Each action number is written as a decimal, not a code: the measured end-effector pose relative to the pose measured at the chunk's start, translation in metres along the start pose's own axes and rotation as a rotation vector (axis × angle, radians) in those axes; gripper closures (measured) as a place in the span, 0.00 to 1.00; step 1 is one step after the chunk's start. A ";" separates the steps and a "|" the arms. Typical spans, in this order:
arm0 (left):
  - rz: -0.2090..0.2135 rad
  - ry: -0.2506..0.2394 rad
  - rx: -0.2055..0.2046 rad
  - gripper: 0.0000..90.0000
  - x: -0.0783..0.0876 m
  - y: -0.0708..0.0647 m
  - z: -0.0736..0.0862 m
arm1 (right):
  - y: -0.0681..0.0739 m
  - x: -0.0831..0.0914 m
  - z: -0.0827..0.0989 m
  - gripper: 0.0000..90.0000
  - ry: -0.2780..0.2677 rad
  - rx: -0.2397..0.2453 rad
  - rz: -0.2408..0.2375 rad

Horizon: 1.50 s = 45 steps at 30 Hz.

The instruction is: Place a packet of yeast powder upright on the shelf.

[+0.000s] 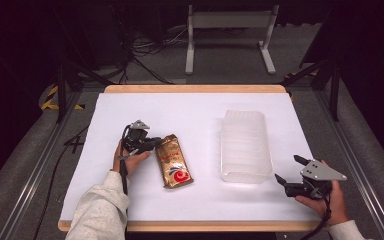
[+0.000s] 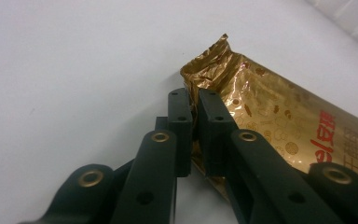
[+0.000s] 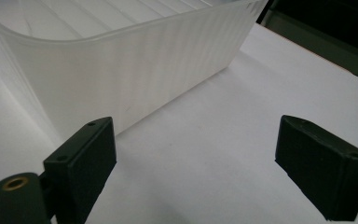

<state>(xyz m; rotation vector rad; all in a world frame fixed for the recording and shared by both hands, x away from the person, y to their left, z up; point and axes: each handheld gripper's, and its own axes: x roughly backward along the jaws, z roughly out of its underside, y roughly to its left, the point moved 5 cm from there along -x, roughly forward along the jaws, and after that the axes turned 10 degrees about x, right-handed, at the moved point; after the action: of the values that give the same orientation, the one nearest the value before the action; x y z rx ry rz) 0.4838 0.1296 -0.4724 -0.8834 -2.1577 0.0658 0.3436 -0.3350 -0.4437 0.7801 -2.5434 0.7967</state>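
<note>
A gold foil snack bag (image 1: 173, 161) with red print lies flat on the white table, left of centre. My left gripper (image 1: 155, 142) sits at the bag's far left corner. In the left gripper view its jaws pinch the crinkled edge of the gold bag (image 2: 261, 116), and the gripper (image 2: 194, 112) is shut on it. My right gripper (image 1: 290, 171) rests near the table's front right, just right of a translucent plastic tub (image 1: 245, 145). Its jaws stand wide apart with nothing between them (image 3: 196, 154), facing the tub's ribbed wall (image 3: 121, 74).
The white table surface (image 1: 190, 112) has a wooden edge at front and back. A person's hands and light sleeves hold both grippers from the near side. A white metal stand (image 1: 230, 30) and cables lie on the floor beyond the table.
</note>
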 end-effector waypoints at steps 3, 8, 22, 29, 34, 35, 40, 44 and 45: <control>0.005 -0.021 -0.012 0.97 0.003 -0.002 -0.001 | 0.000 0.000 0.001 0.14 0.002 -0.003 0.002; -0.001 -0.088 -0.047 0.97 0.017 -0.006 -0.007 | -0.001 0.001 0.000 0.15 -0.002 -0.003 0.003; 0.078 -0.357 -0.206 0.98 0.095 -0.071 -0.021 | -0.001 0.002 0.000 0.14 -0.003 0.001 0.005; 0.119 -0.412 -0.255 0.99 0.112 -0.097 -0.024 | -0.001 0.001 -0.001 0.14 -0.003 0.002 0.003; 0.145 -0.415 -0.273 0.99 0.110 -0.109 -0.025 | -0.001 0.001 -0.001 0.14 -0.002 0.001 0.002; 0.148 -0.416 -0.278 0.99 0.110 -0.111 -0.025 | -0.001 0.001 -0.001 0.14 -0.003 0.000 0.003; 0.179 -0.425 -0.285 0.99 0.110 -0.120 -0.028 | -0.002 0.002 0.000 0.14 -0.004 -0.003 0.003; 0.199 -0.430 -0.302 0.99 0.104 -0.130 -0.032 | -0.002 0.002 0.000 0.14 -0.007 -0.004 0.011; 0.201 -0.430 -0.307 0.99 0.103 -0.131 -0.033 | -0.003 0.002 0.000 0.14 -0.007 -0.010 0.017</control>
<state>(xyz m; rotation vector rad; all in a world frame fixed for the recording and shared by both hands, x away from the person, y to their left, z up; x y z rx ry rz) 0.3857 0.0857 -0.3409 -1.3638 -2.5091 0.0260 0.3438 -0.3381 -0.4409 0.7606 -2.5619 0.7878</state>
